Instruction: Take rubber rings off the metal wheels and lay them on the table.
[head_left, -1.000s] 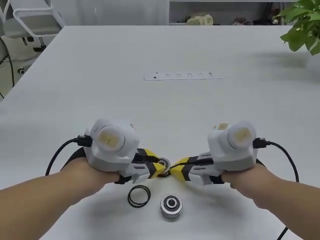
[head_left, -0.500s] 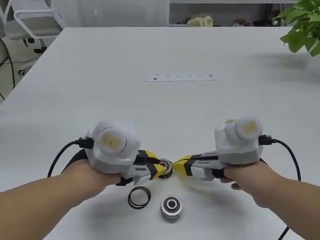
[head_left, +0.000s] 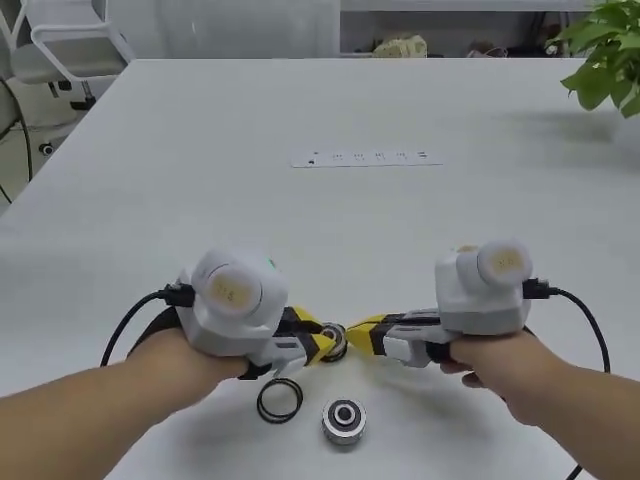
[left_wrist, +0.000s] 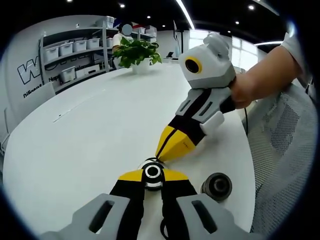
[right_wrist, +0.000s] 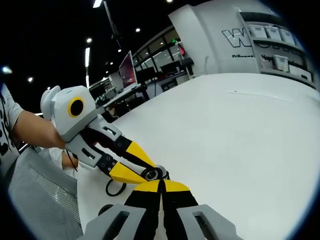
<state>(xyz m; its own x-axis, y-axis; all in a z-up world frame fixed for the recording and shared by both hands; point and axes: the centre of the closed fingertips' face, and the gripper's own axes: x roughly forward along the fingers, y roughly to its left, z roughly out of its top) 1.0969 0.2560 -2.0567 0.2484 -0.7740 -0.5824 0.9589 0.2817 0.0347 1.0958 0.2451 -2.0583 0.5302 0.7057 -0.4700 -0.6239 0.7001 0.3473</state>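
Two grippers meet: left gripper (head_left: 322, 346) clamps a metal wheel (left_wrist: 152, 172) just above the table (head_left: 300, 220); right gripper (right_wrist: 161, 183), rolled since a second ago, touches it, jaws pressed together. Loose rubber rings (head_left: 280, 399) lie beside a second wheel (head_left: 343, 419).

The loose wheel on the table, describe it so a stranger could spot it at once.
On the white table, look near the front edge, below where the left gripper and right gripper meet. The loose wheel lies there, right of the black rubber rings; unlike the other wheel, no gripper holds it.
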